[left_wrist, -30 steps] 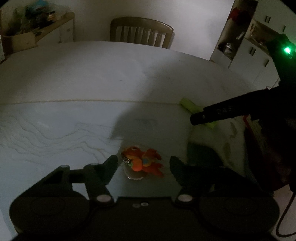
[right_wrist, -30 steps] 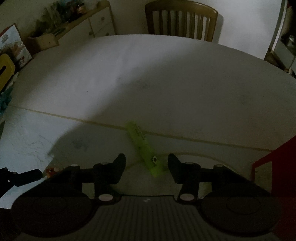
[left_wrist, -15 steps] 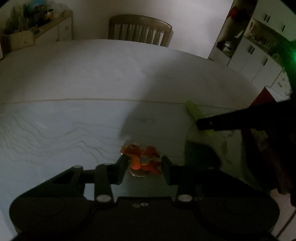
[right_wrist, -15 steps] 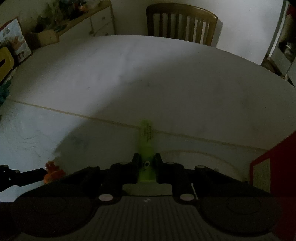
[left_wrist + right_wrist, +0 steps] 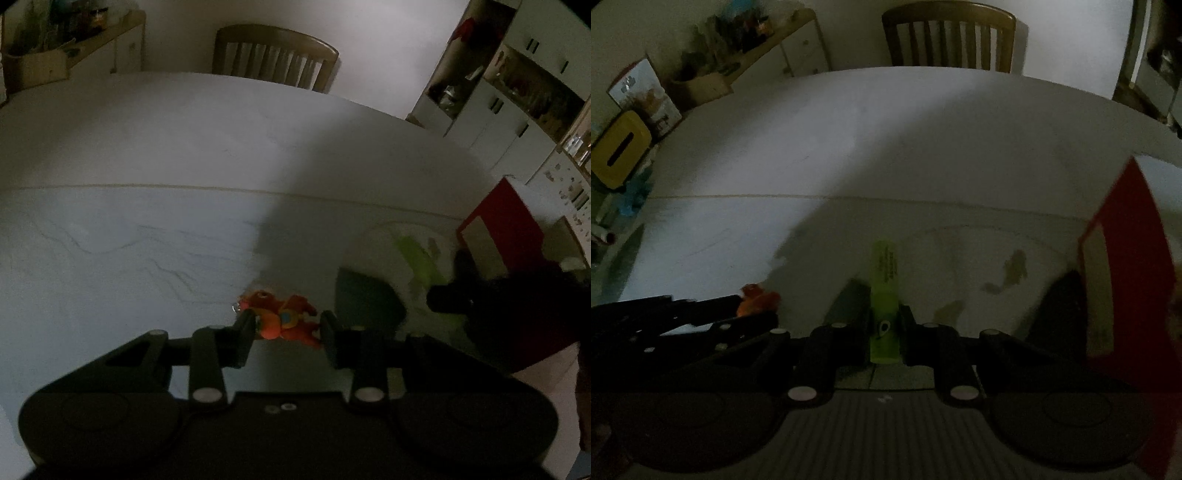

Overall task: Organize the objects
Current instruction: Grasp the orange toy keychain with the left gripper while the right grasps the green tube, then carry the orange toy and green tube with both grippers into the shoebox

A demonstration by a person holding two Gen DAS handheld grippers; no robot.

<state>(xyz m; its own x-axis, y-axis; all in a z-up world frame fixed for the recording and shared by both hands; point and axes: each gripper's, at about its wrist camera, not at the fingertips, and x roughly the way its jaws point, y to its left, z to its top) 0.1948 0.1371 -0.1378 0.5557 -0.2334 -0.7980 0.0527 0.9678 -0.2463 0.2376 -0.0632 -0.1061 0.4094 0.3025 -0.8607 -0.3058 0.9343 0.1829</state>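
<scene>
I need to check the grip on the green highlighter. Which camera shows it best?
The right wrist view: the green highlighter sits centred and sharp, clamped between the right gripper jaws. The left wrist view shows it only as a blurred green streak at the right edge.

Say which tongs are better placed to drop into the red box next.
Right. The right tongs already clamp the green highlighter, beside the red box. The left tongs hold the orange toy, farther away.

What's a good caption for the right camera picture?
Right tongs pinching a green highlighter above the white table.
</scene>
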